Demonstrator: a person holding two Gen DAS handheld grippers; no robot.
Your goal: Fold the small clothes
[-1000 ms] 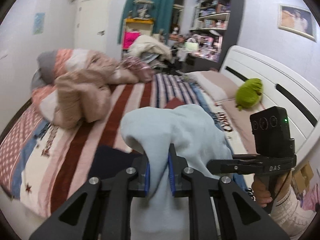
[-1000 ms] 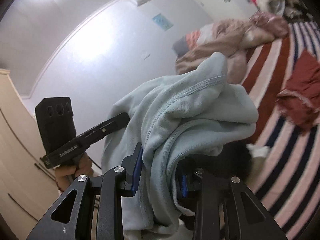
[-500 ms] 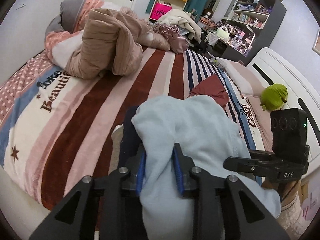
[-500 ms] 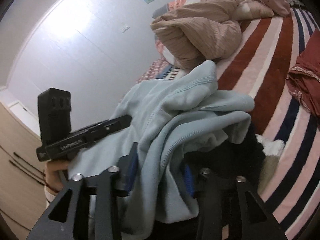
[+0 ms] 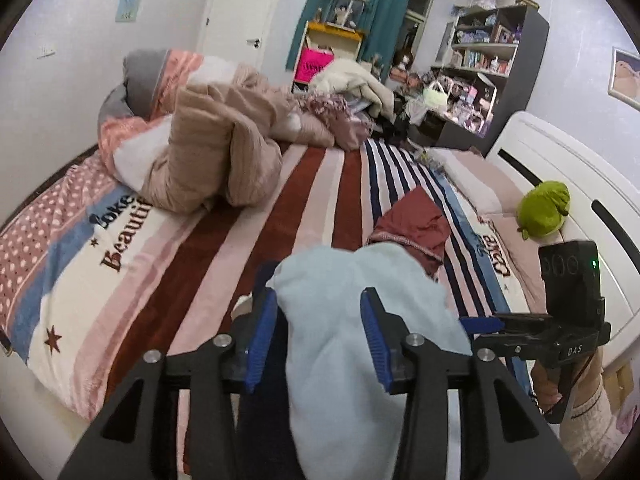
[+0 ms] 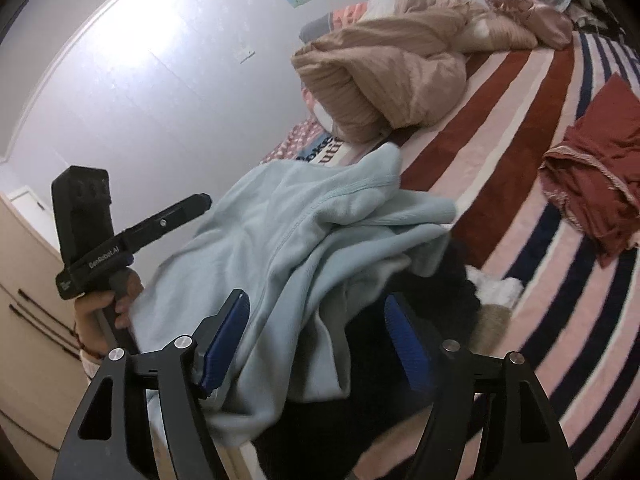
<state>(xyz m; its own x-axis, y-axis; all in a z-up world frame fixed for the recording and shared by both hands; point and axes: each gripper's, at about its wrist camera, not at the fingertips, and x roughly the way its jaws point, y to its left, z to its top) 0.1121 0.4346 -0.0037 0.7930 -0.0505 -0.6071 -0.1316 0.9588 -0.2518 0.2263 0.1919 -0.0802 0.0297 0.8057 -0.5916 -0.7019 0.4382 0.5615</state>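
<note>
The light blue garment [image 5: 352, 320] was seen bunched near the front edge of the bed [image 5: 192, 272], lying over a dark navy piece of clothing [image 5: 264, 412] on the striped blanket. In the left wrist view, the left gripper [image 5: 316, 340] was held low over the bed with its 2 blue pads [image 5: 262, 340] standing apart; the blue fabric lay between them, but a gap was visible on both sides, so the cloth was not pinched. Its jaws had just been opening. The right gripper [image 6: 316, 344] was likewise spread, with its jaws having just been opening. In the right wrist view, the garment was draped across its left pad [image 6: 224, 344], while the other pad was seen against dark cloth, clear of the blue fabric. No clamping on the garment could be made out there.

Each gripper was visible from the other's camera, held by a hand [image 6: 104, 312] at the bed's edge. A crumpled red garment [image 5: 416, 228] lay just beyond the blue one on the navy and white stripes. A rolled tan quilt [image 5: 216, 160] was heaped further back on the bed, and a green plush toy [image 5: 544, 208] rested near the white headboard [image 5: 560, 160].
</note>
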